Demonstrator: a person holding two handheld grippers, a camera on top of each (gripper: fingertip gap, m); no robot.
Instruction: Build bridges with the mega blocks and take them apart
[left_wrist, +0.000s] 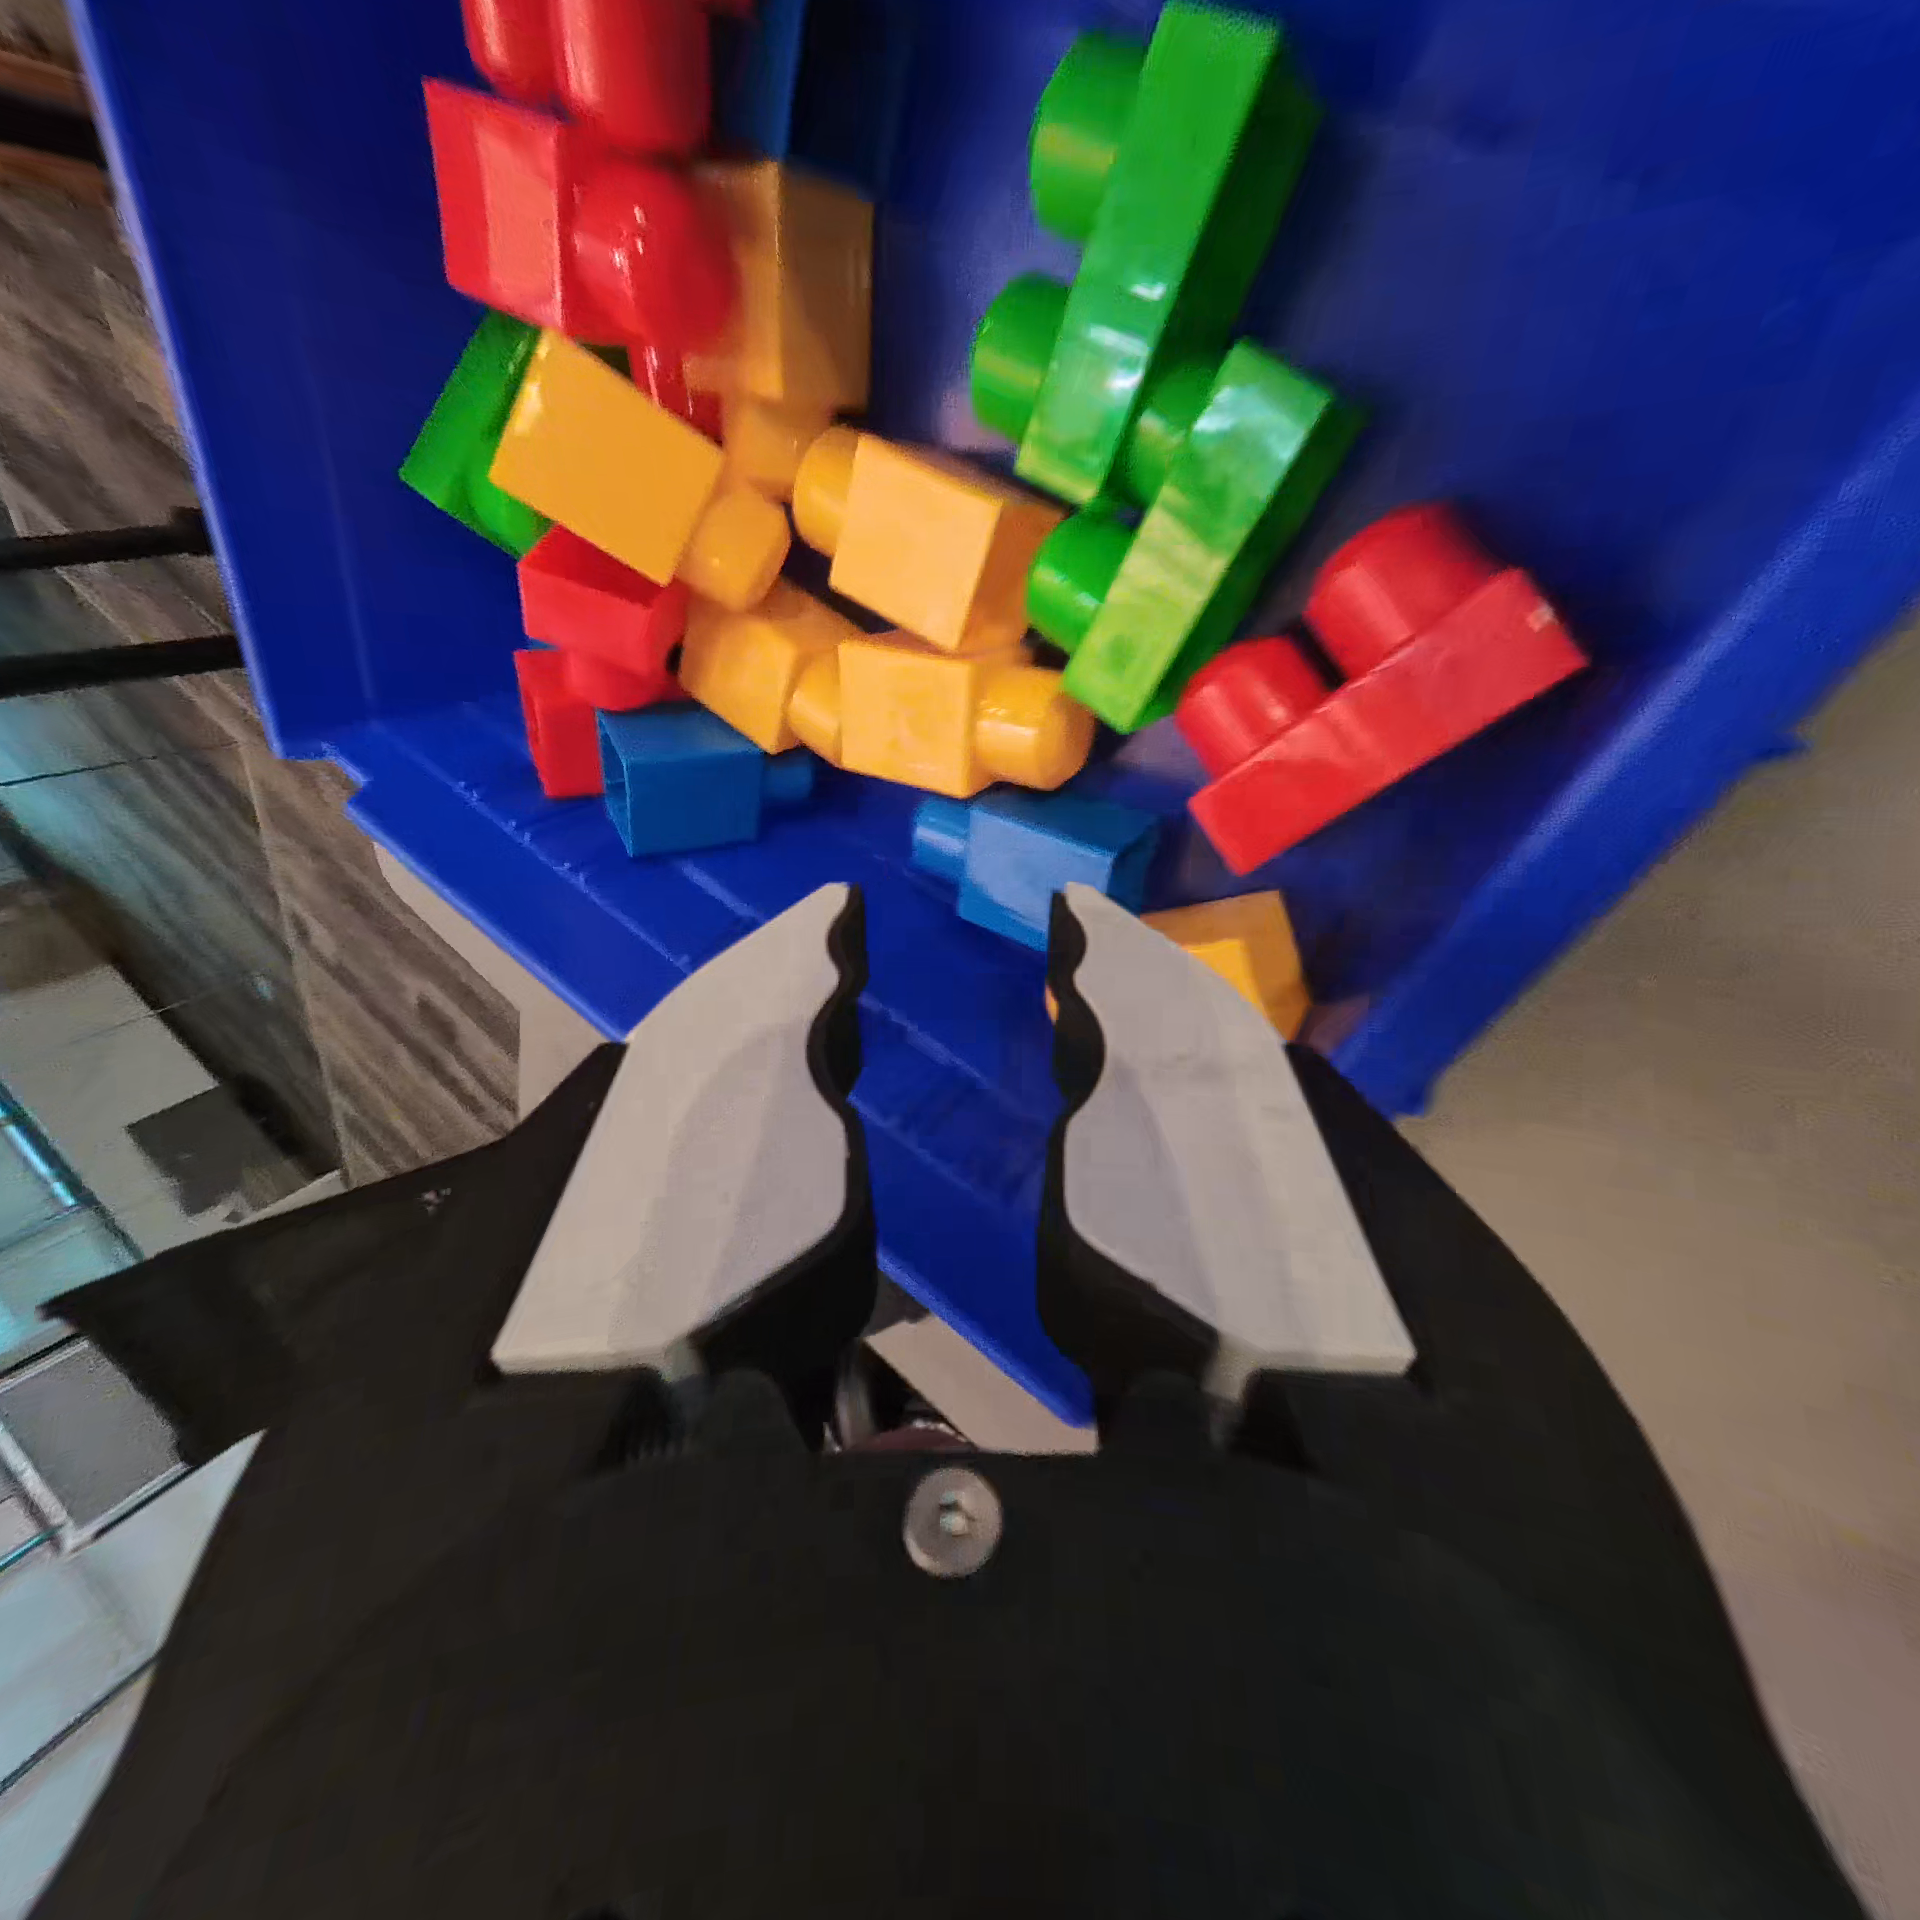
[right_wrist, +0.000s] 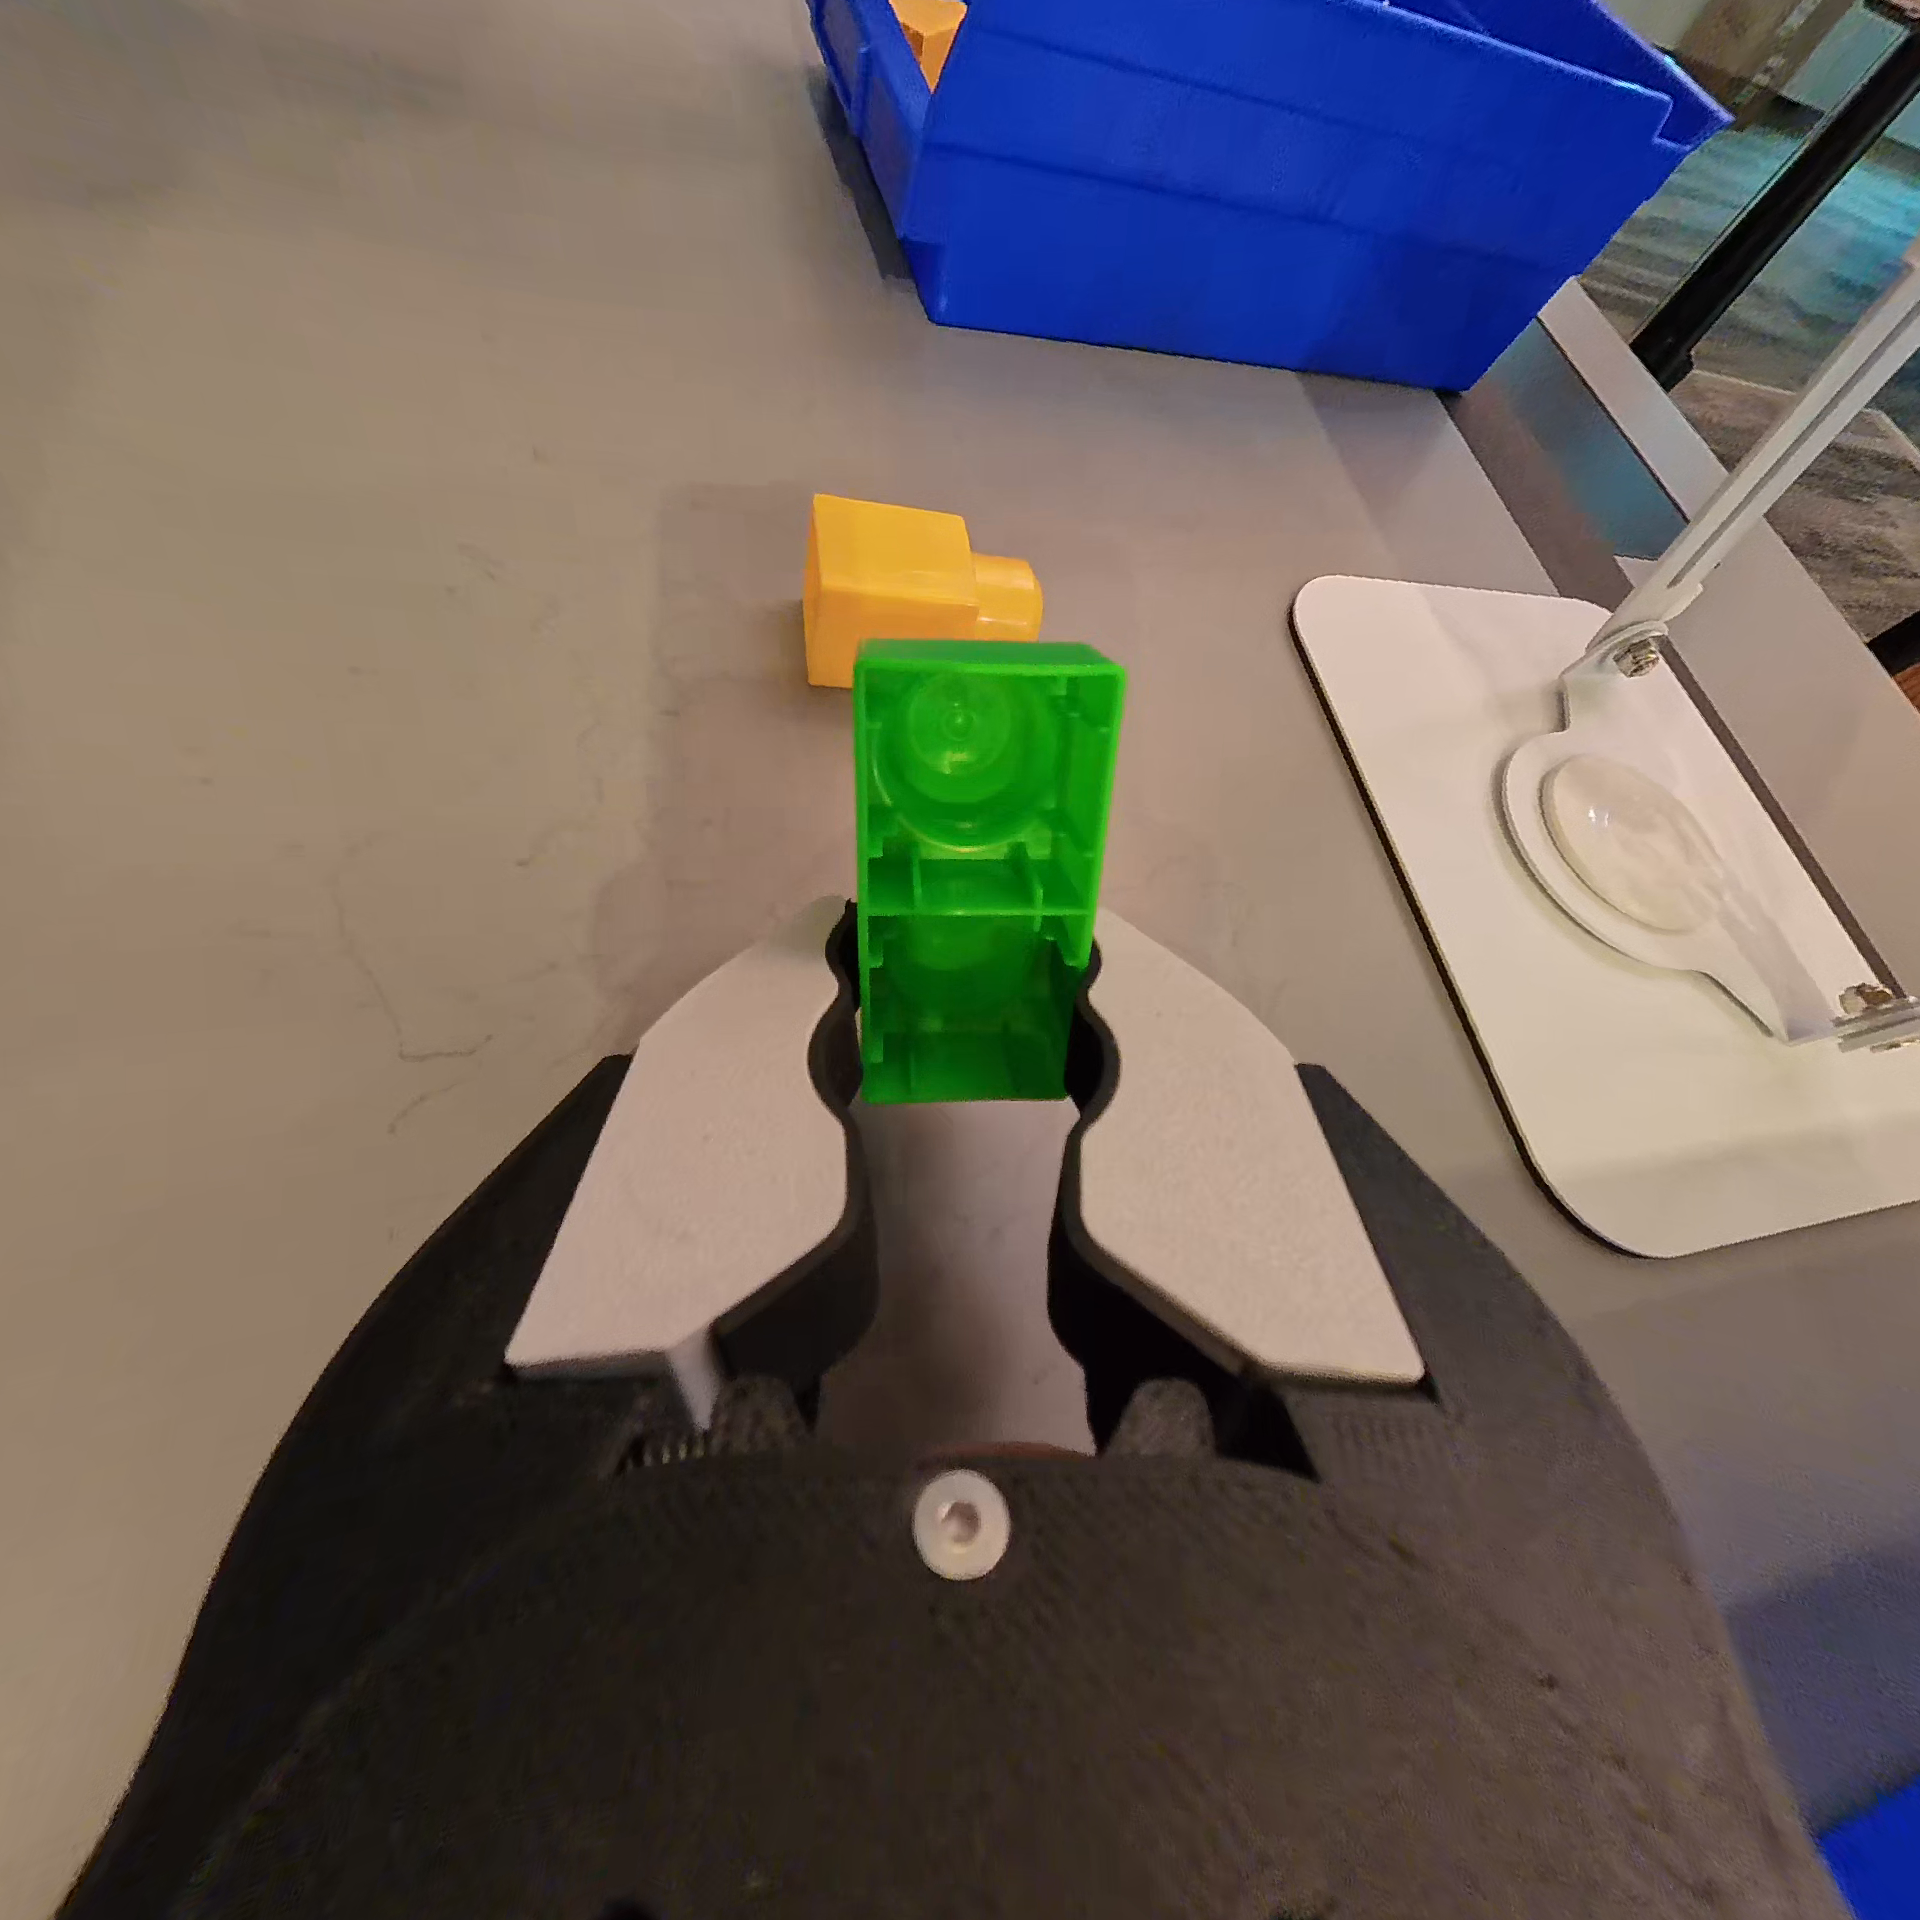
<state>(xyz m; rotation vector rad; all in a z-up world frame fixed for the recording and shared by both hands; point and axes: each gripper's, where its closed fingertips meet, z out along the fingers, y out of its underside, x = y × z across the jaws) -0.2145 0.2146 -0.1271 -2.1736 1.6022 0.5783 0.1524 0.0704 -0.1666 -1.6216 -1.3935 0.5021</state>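
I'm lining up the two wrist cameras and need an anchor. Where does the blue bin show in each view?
Left wrist view: the blue bin fills the upper half, seen from above and full of blocks, just beyond the open left tool.
Right wrist view: the bin stands at the top, right of centre, seen from outside on the grey table.
Shared landmark: the bin itself, with a yellow block showing inside it.
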